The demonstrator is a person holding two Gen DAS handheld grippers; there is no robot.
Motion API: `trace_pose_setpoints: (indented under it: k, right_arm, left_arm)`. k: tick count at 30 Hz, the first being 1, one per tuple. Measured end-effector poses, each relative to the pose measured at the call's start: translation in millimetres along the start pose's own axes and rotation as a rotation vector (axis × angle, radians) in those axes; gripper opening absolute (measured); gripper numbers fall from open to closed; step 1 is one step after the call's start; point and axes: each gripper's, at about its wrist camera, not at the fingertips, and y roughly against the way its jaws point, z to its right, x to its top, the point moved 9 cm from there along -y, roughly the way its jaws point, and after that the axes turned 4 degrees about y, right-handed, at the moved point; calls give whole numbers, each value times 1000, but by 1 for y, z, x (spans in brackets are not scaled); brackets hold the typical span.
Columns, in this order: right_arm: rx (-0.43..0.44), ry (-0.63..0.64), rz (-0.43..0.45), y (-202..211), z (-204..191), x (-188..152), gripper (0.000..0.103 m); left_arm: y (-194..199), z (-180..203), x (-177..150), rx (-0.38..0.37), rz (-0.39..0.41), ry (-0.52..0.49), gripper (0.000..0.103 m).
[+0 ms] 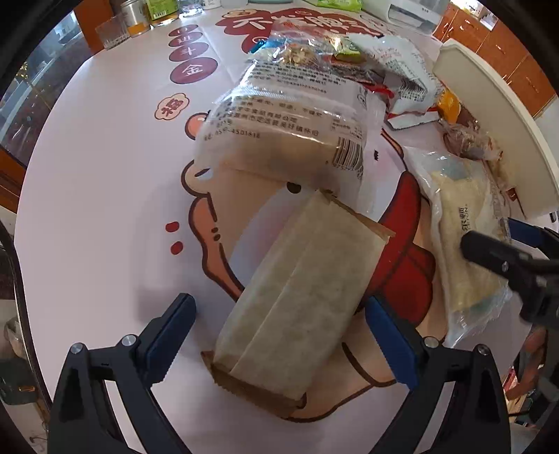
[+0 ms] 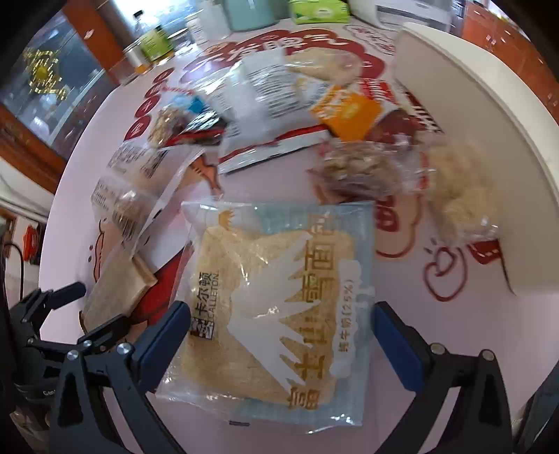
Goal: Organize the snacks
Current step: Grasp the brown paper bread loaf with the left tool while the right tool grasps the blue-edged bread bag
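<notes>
Plainly little is sorted: both grippers gape, the left gripper (image 1: 281, 335) astride a brown pack (image 1: 297, 297), the right gripper (image 2: 279, 340) astride a blue bag (image 2: 279, 307) (other snacks (image 2: 279, 90) heaped at 12 o'clock).

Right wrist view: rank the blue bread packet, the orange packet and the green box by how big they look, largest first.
1. Blue bread packet, by far the largest, though it lies closest to the camera between the open right gripper fingers.
2. and 3. Orange packet and green box: they look alike; the box is farther away and cut off by the frame edge, so I won't rank them.
</notes>
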Motion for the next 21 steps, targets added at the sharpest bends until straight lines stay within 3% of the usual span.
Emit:
trace_pose_setpoints:
  k: [6, 10, 12, 14, 15, 21]
  right_arm:
    - [-10, 4, 3, -14, -16, -2, 103]
    - [-84, 73, -48, -21, -22, -3, 103]
    - [-95, 92, -79, -23, -24, -3, 103]
    - [-93, 108, -99, -25, -25, -3, 103]
    - [-93, 117, -111, -26, -26, -2, 103]
    - [-74, 131, -100, -17, -21, -9, 90]
  left_arm:
    - [-6, 10, 4, 34, 5, -32, 97]
    - [-6, 16, 4, 38, 6, -32, 97]
    - [-4, 27, 3, 32, 14, -45, 89]
    - [0, 37, 0, 21, 33, -83, 64]
    - [3, 43, -1, 7, 40, -101, 60]
    - [6, 54, -7, 15, 40, -105, 56]
